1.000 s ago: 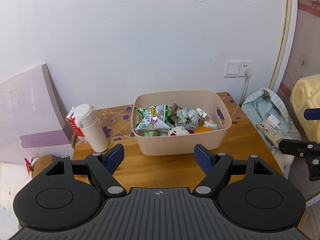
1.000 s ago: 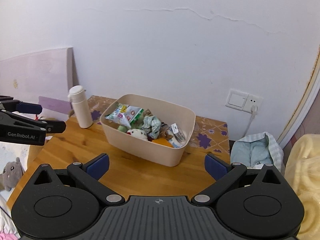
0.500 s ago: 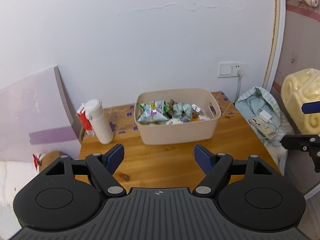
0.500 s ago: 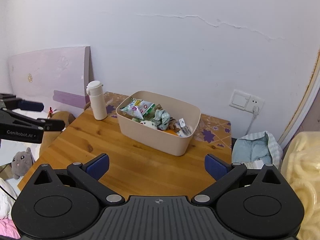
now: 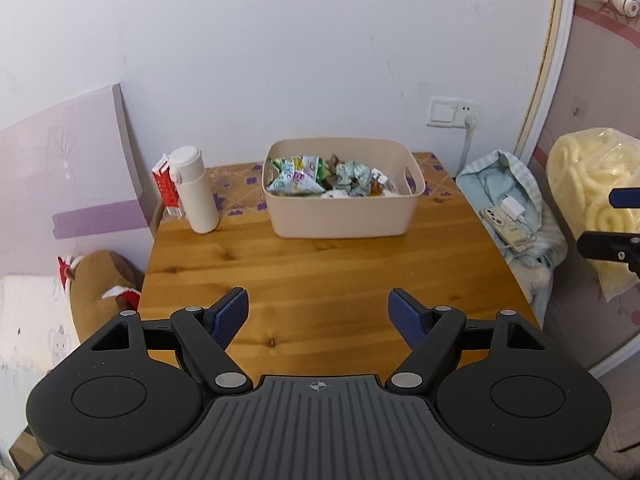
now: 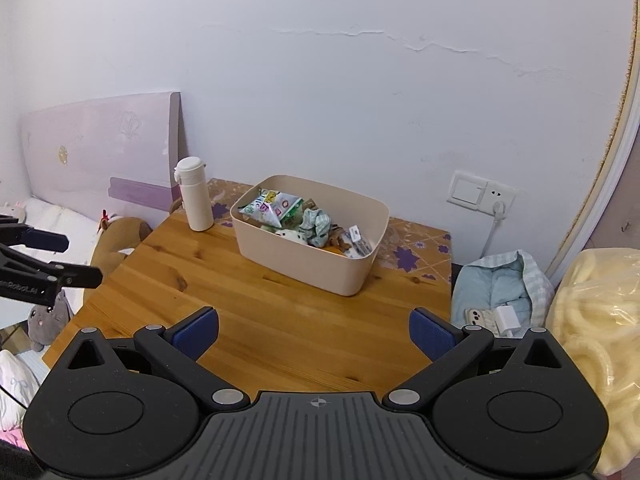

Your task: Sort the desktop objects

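Note:
A beige bin (image 5: 344, 216) stands at the back of the wooden table (image 5: 320, 272), filled with a green snack bag (image 5: 296, 176), a crumpled cloth (image 5: 354, 178) and other small items. It also shows in the right wrist view (image 6: 304, 256). A white bottle (image 5: 194, 190) stands left of the bin, also seen in the right wrist view (image 6: 195, 194). My left gripper (image 5: 318, 314) is open and empty over the table's front. My right gripper (image 6: 314, 334) is open and empty, also well short of the bin.
A red carton (image 5: 165, 184) stands behind the bottle. A bundle of cloth with a phone and charger (image 5: 508, 216) lies right of the table. Plush toys (image 5: 100, 284) lie at the left. A pink board (image 6: 104, 168) leans on the wall.
Both grippers have drawn back from the bin and risen; the bin and bottle look smaller and farther. Both stay open and empty.

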`<state>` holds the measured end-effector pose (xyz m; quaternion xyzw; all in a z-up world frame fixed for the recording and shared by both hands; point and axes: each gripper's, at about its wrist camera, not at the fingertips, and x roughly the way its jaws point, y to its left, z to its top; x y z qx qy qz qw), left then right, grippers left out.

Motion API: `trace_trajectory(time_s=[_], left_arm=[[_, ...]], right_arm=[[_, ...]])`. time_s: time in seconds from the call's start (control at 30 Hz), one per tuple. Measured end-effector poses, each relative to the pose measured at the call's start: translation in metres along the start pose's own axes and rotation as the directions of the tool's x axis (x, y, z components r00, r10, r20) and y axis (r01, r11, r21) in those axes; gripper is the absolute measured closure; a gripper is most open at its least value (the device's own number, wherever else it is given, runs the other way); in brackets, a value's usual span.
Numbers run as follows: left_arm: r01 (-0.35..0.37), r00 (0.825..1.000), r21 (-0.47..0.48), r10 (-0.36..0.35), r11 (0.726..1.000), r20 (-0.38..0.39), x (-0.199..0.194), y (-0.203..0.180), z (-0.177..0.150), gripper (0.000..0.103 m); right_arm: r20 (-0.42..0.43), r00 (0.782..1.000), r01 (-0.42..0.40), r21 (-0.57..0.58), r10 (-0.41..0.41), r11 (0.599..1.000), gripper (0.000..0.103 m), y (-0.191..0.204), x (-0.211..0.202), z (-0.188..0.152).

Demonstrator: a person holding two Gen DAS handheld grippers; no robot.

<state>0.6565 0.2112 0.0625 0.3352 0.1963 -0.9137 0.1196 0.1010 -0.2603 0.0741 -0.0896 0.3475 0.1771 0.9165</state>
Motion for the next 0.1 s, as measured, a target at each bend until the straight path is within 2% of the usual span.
trace_trajectory(time_s=[0.1], left_arm=[[0.033, 0.999, 0.004, -0.033, 0.999, 0.002, -0.0058, -0.0030, -0.0026, 0.025]], right_arm=[[-0.008, 1.000, 0.002, 0.007, -0.002, 1.000, 0.000, -0.0027, 0.0006, -0.0008]])
